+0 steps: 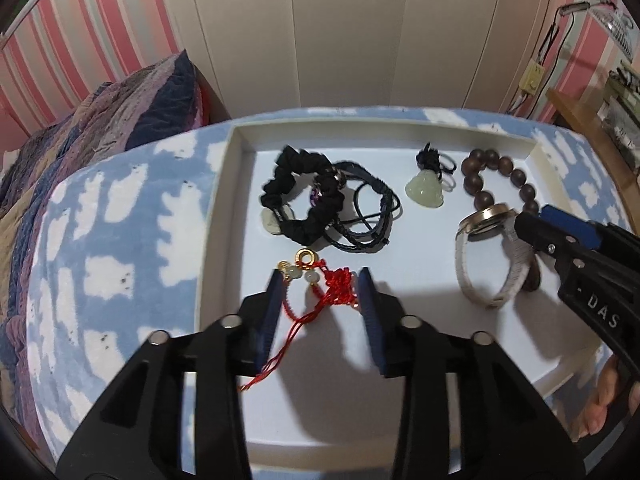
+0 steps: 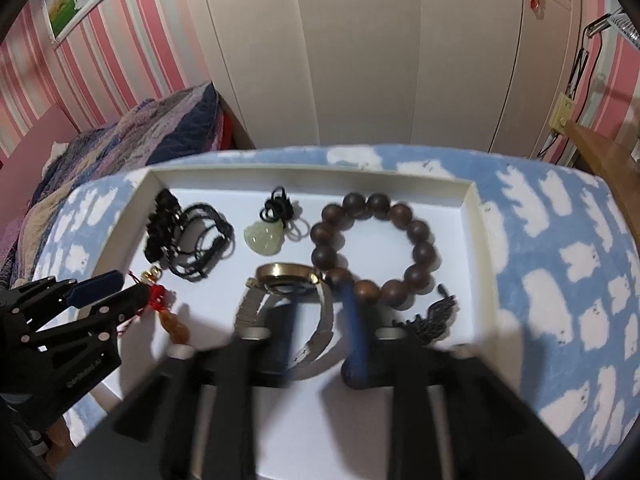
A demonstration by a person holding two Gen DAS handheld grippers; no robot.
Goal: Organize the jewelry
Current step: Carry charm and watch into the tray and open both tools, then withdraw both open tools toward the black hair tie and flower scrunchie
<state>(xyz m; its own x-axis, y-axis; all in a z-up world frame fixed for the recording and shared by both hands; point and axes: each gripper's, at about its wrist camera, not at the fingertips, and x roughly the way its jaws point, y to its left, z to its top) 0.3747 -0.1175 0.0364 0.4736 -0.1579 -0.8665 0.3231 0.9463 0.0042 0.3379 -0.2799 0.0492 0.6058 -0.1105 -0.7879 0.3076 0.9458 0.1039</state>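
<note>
A white tray [image 1: 224, 200] holds the jewelry. My left gripper [image 1: 320, 280] stands open over its near left part, with a red knotted cord bracelet [image 1: 336, 288] with a gold ring and pale beads lying loose between the pads. My right gripper [image 2: 320, 308], blurred, stands open astride the pale strap of a gold-rimmed watch [image 2: 286, 280]. Beyond it lie a dark wooden bead bracelet [image 2: 376, 248], a jade pendant [image 2: 262, 236] on black cord and a heap of black cords [image 2: 192, 240] with a scrunchie [image 1: 300, 200]. The left gripper [image 2: 134, 284] shows at the left of the right wrist view, the right gripper [image 1: 530, 216] at the right of the left wrist view.
The tray rests on a blue cloth with white clouds [image 1: 120, 240]. A quilted bed [image 1: 100, 120] lies to the left, white wardrobe doors [image 2: 360, 60] stand behind, and a wooden shelf [image 1: 580, 120] is at the right. A person's hand [image 1: 600, 400] holds the right gripper.
</note>
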